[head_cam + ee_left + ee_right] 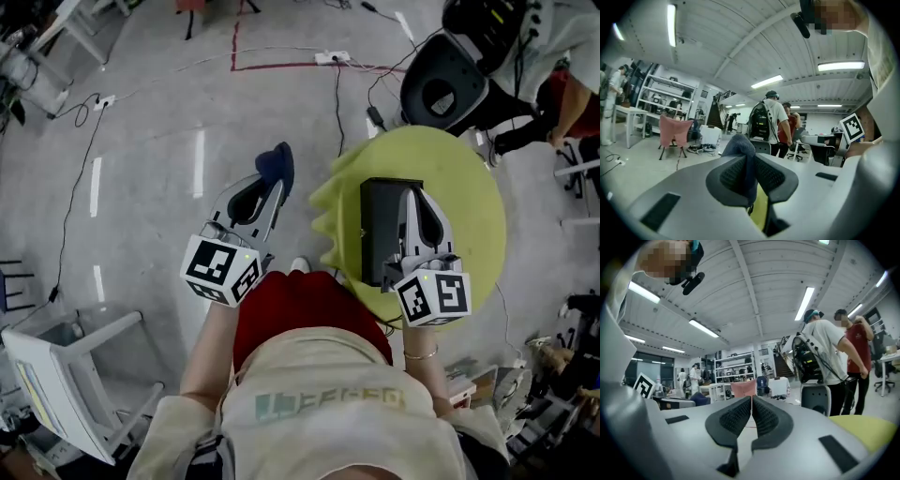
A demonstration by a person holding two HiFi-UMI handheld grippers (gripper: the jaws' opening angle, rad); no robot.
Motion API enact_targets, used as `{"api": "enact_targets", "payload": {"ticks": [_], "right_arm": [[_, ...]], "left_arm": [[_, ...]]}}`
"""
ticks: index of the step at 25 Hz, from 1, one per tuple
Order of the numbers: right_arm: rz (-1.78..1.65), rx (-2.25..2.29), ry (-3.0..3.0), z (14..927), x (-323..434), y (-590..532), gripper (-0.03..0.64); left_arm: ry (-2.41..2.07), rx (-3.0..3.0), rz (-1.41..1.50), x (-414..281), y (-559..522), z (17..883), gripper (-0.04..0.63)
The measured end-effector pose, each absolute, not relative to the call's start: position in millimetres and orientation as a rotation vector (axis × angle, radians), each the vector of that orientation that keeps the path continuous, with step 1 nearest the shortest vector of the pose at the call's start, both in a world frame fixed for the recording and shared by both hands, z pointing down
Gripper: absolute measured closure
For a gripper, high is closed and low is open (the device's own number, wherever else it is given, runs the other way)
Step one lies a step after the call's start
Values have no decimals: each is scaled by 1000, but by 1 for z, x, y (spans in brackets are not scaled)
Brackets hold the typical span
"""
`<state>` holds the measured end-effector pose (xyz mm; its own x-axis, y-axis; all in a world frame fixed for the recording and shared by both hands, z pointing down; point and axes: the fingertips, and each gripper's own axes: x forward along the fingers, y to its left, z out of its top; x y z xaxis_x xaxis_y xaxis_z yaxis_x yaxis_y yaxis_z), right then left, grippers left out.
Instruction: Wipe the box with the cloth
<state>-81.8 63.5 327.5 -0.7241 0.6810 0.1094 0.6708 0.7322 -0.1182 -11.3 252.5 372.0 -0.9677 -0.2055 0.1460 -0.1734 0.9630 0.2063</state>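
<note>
While I look down from the head view, my left gripper (268, 190) sits left of centre, above the grey floor and clear of the desk (480, 217), its jaws pinching a dark blue cloth (278, 161). A bunched end of the cloth pokes out past the tips. The left gripper view confirms this: the ribbed pads are pressed onto the cloth (742, 144), which runs up between them and bulges above. I judge the cloth to be soft, light and limp, so it should fold round edges easily. It is held by a narrow pinch, and the free bunch beyond the tips is the part that would do the wiping. Further right, a black box (379, 231) stands on the round yellow-green desk, well apart from the cloth. It looks rigid with smooth, flat faces, and I guess it is light enough to slide or tip under a sideways rub. It would be best steadied by its side walls near the top. My right gripper (424, 195) hovers over the box's right side, and I cannot tell whether they touch. In the right gripper view its jaws are pressed together with nothing between them.
</note>
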Motion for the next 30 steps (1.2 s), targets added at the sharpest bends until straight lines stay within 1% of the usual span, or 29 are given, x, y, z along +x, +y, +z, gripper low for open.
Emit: {"api": "enact_targets", "payload": {"ticks": [3, 8, 14, 21, 30], "right_arm": [[133, -877, -2880, 314, -111, 35, 578], [178, -411, -2992, 297, -158, -16, 578], [203, 63, -3072, 281, -184, -48, 578], [314, 661, -2983, 284, -155, -71, 578], [387, 1225, -2796, 293, -79, -107, 578]], "left_arm": [[-2923, 502, -233, -74, 241, 354, 535], [-2781, 979, -159, -196, 188, 336, 535], [-2566, 1422, -96, -283, 130, 328, 535], [-2249, 1856, -8, -320, 59, 322, 535], [-1874, 2202, 99, -297, -47, 323, 535]]}}
